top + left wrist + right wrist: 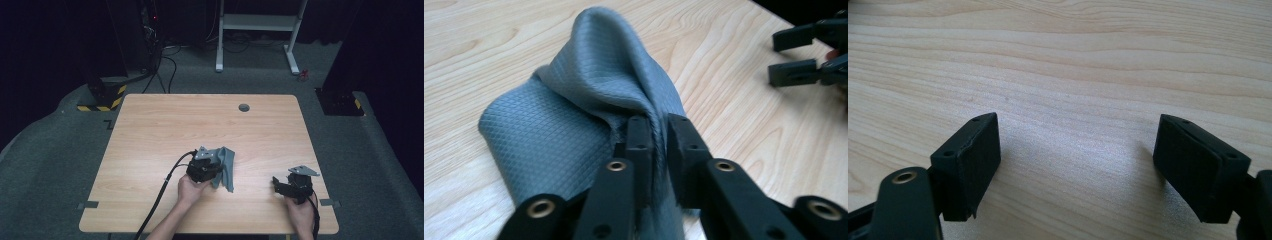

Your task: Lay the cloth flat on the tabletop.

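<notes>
Grey cloth point(589, 95) lies on worktop point(165, 125), pinched at a raised fold by left gripper point(656, 132), fingers clamped on it. Right gripper point(1075, 165), fingers apart, hovers well right of cloth, holding nothing.

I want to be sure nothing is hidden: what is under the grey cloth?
The grey cloth lies on the bare wooden table, one fold pinched up by the left gripper. Whatever its flat part covers cannot be seen.
</notes>
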The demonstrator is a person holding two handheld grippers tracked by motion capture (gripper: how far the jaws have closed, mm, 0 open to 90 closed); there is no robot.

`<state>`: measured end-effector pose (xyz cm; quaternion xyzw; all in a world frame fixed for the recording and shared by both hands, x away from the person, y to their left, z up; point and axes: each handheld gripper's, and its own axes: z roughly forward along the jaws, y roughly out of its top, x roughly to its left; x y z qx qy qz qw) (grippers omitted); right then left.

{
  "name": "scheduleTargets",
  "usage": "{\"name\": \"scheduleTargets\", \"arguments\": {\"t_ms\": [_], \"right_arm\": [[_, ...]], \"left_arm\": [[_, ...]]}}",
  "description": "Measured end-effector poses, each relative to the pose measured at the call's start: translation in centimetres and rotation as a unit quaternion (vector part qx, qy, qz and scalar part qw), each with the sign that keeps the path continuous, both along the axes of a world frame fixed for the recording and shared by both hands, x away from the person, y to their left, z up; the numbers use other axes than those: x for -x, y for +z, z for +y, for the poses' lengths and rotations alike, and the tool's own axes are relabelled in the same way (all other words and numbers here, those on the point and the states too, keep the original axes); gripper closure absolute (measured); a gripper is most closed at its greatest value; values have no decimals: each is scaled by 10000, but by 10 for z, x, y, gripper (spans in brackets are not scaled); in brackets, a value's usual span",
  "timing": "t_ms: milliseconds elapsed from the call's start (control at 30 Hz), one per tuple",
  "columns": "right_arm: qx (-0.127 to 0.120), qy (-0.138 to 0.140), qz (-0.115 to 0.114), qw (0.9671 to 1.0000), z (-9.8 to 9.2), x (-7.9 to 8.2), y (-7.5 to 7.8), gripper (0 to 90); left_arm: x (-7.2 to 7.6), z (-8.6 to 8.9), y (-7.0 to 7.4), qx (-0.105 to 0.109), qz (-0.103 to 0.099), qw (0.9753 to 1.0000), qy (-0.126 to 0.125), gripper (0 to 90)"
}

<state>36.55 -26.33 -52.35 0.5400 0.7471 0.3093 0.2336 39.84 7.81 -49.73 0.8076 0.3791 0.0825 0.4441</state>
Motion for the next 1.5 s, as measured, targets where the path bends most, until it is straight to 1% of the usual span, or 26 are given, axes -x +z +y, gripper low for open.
{"name": "scheduleTargets", "arguments": {"t_ms": [100,200,333,500,567,633,667,700,733,767,800,833,900,1000,1033,1100,1133,1167,1200,1233,1300,1333,1367,1433,1467,1500], "right_arm": [[-1,-1,0,10000,0,0,0,189],[-5,1,1,10000,0,0,0,189],[11,27,9,10000,0,-1,0,176],[1,111,74,9999,0,-3,1,163],[-4,96,92,9999,1,-4,1,163],[1,162,139,9998,3,-5,2,157],[0,262,156,9995,3,-5,2,152],[-82,519,214,9984,8,-4,4,177],[-138,625,216,9977,10,-3,4,196],[-138,625,216,9977,10,-3,4,196],[-248,768,207,9965,14,-2,4,207],[-340,979,196,9944,21,0,4,222],[-368,1255,150,9913,35,5,5,270],[-497,1769,-85,9829,61,12,8,424],[-500,1978,-134,9789,75,13,9,484],[-494,2030,-153,9778,80,12,10,499],[-494,2093,-172,9765,90,10,10,530],[-494,2093,-172,9765,90,10,10,530],[-555,2149,-162,9749,99,9,10,547],[-555,2149,-162,9749,99,9,10,547],[-642,2253,-161,9721,105,7,11,568],[-653,2264,-143,9717,108,7,11,578],[-619,2315,-110,9708,113,7,12,592],[-613,2337,-88,9703,115,7,11,597],[-584,2390,-47,9692,118,6,11,610],[-534,2394,-25,9694,120,6,11,620]], "left_arm": [[3,3,-1,-149,-38,9999,61,689],[6,6,0,-173,-61,9997,141,647],[16,14,2,-322,-151,9991,236,583],[31,22,0,-202,-154,9993,289,520],[37,19,-4,-285,-175,9991,253,513],[40,17,-7,-341,-228,9989,237,529],[41,16,-10,-313,-264,9988,256,529],[41,15,-12,-313,-256,9988,272,548],[41,14,-13,-312,-254,9988,269,554],[41,13,-14,-355,-267,9987,265,554],[41,12,-15,-385,-285,9985,259,560],[42,11,-16,-340,-247,9988,267,572],[42,10,-17,-359,-257,9987,245,600],[40,9,-18,-370,-216,9988,217,644],[39,8,-19,-371,-149,9990,201,668],[38,8,-19,-406,-173,9989,174,682],[38,8,-19,-409,-159,9989,169,715],[38,8,-19,-409,-159,9989,169,727],[38,7,-19,-375,-126,9991,179,744],[38,7,-19,-380,-132,9990,171,744],[38,7,-19,-394,-130,9990,152,776],[38,8,-19,-403,-123,9990,146,789],[37,9,-19,-370,-100,9992,150,817],[37,9,-18,-367,-94,9992,144,826],[37,10,-17,-374,-107,9991,140,839],[37,11,-17,-370,-107,9992,130,847]]}}
